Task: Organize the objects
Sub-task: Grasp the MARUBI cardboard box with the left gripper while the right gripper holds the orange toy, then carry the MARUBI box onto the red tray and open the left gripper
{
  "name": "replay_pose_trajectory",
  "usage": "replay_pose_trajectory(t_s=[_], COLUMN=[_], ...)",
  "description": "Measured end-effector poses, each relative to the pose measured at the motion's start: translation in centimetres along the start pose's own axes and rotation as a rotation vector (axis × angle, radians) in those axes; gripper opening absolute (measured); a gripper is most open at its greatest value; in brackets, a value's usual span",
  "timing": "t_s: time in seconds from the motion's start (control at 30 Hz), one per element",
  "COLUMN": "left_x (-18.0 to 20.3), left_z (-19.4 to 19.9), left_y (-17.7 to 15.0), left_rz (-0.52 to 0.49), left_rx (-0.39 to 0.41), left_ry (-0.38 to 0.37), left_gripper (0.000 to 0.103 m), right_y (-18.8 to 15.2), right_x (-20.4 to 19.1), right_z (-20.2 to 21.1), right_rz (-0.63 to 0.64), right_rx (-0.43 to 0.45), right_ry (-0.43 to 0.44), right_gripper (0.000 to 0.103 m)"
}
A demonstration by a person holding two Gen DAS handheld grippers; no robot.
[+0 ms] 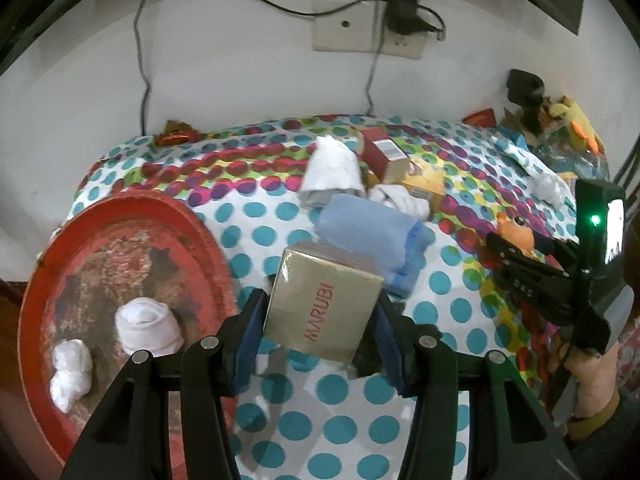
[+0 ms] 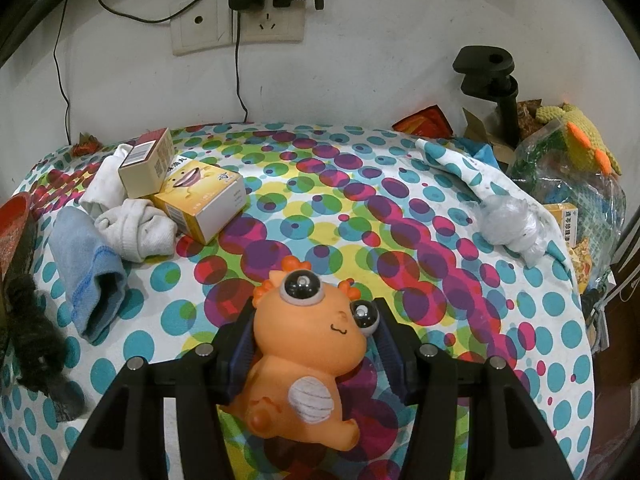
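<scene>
Left gripper is clamped on a glossy gold cardboard box w/ red "MARUBI" lettering, blue pads pressing its two side faces. The box sits tilted and clear of the polka-dot cloth-covered table, prob. so it can be carried toward the worn round red tray at left, where two white rolled socks already lie. Right gripper is clamped on a soft orange rubber dragon toy w/ bulging eyes, squeezed at the head and body, low over the cloth; I can't tell if it touches. It looks parked, waiting its turn. Remaining clutter sits mid-table: a folded light-blue towel, crumpled white socks, a yellow cartoon carton and a red-and-cream box, all touching in one heap.
</scene>
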State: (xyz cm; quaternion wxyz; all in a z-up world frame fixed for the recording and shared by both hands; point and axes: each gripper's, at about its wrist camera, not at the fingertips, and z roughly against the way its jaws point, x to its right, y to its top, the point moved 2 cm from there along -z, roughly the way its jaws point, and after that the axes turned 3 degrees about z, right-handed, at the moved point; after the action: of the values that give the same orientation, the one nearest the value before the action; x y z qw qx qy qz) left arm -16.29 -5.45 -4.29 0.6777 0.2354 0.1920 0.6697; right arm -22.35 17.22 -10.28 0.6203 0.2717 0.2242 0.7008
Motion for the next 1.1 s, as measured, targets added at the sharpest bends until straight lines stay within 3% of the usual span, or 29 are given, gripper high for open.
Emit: replay_pose_trajectory(t_s=[0.63, 1.1], left_x=[-5.7, -14.9], left_z=[2.3, 3.7], left_y=[-0.1, -1.2], left_rz=[0.061, 0.167], left_rx=[0.021, 0.026], left_ry=[0.068, 0.203], left_gripper=[0.047, 0.047], right_y=[0.0, 0.0], right_x=[-0.1, -0.2], right_z=[-0.1, -0.1], right_rz=[0.005, 0.016], right_rx=[-0.001, 0.000], right_ry=[-0.001, -0.009], right_gripper=[0.056, 0.056])
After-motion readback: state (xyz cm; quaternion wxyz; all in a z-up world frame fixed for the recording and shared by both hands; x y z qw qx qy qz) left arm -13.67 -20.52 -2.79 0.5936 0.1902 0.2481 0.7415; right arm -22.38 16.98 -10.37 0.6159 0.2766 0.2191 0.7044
